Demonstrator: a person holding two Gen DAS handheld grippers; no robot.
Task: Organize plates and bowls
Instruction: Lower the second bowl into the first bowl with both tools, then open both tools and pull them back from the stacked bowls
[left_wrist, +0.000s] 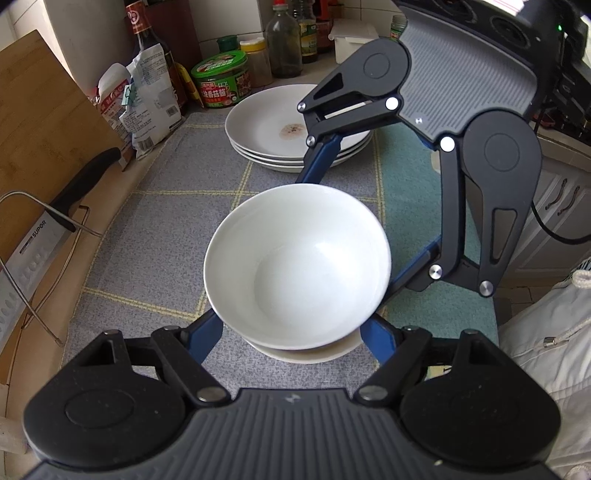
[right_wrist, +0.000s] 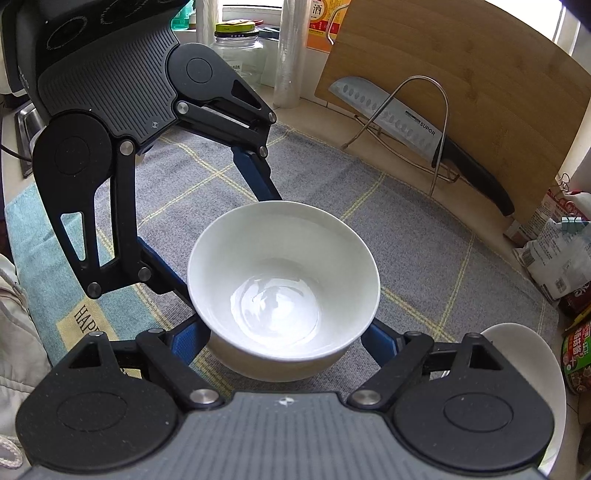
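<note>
Both grippers, left gripper (left_wrist: 295, 325) and right gripper (right_wrist: 291, 332), spread wide around the near white bowl (left_wrist: 297, 266), a rigid, glossy, breakable piece best gripped across its outer wall.

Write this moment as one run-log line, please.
left: around bowl | right: around bowl | bowl: stacked on another | plates: stacked behind

Work surface (left_wrist: 122, 192): counter covered by a grey checked mat (left_wrist: 159, 236).

On the mat: stacked white bowls (left_wrist: 295, 258) centrally, a stack of white plates (left_wrist: 280, 129) behind. Beside the mat stand a wire rack (right_wrist: 424, 122) holding a knife (right_wrist: 406, 122), a cutting board (right_wrist: 480, 92), and apparently condiment containers (left_wrist: 221, 81).
</note>
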